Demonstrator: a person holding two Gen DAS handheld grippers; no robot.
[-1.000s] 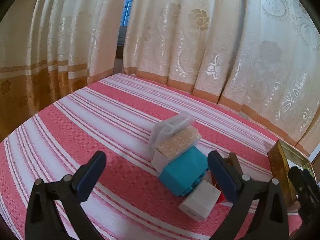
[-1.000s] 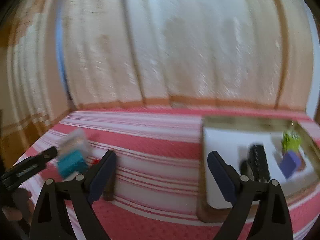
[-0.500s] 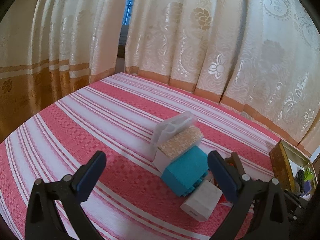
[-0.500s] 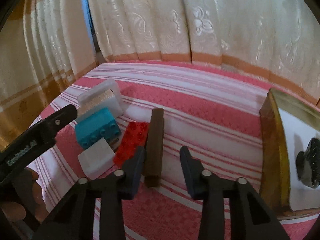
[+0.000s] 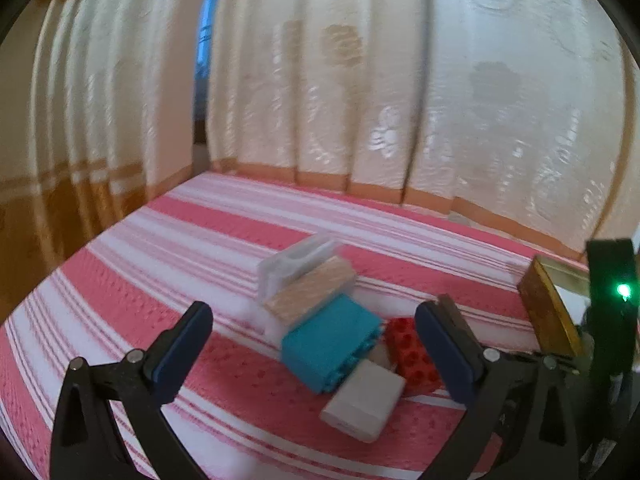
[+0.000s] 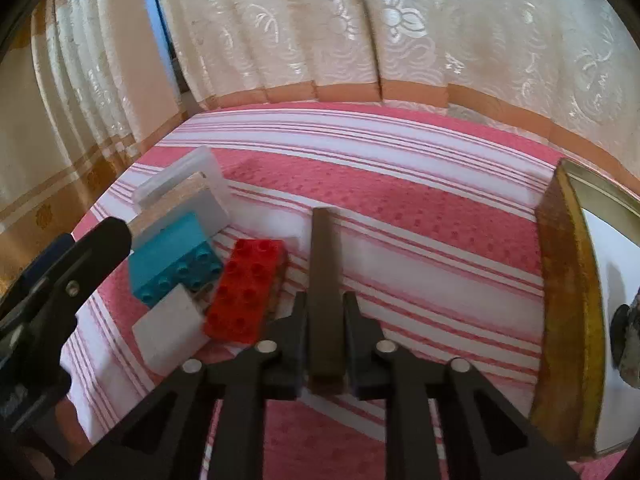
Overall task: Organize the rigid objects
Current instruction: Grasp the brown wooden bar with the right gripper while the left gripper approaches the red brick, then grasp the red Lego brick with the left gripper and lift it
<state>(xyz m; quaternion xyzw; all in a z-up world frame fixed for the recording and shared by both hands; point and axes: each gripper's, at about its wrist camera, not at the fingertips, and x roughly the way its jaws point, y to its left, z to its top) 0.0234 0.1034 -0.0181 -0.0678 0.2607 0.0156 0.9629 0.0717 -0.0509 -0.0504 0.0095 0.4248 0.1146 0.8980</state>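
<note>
A pile of blocks lies on the red-and-white striped cloth: a teal brick [image 5: 328, 344] [image 6: 172, 260], a red brick [image 6: 248, 288], a white block [image 6: 168, 328], a wood-topped block [image 5: 312, 292] and a clear box [image 5: 296, 260]. Just right of the red brick lies a long brown bar [image 6: 326, 248]. My right gripper [image 6: 326, 300] is closing on the bar's near end, and its pads press both sides. In front of the pile hovers my left gripper [image 5: 312, 316], open, with nothing between its fingers.
A gold-rimmed tray [image 6: 568, 300] with a white floor stands at the right and holds a dark object [image 6: 628, 344]. Patterned cream curtains hang close behind the table. My left gripper's arm [image 6: 80, 264] reaches in beside the teal brick.
My right gripper swung left from the tray to the pile, came down over the brown bar and shut on it. My left gripper stayed open and rolled slightly.
</note>
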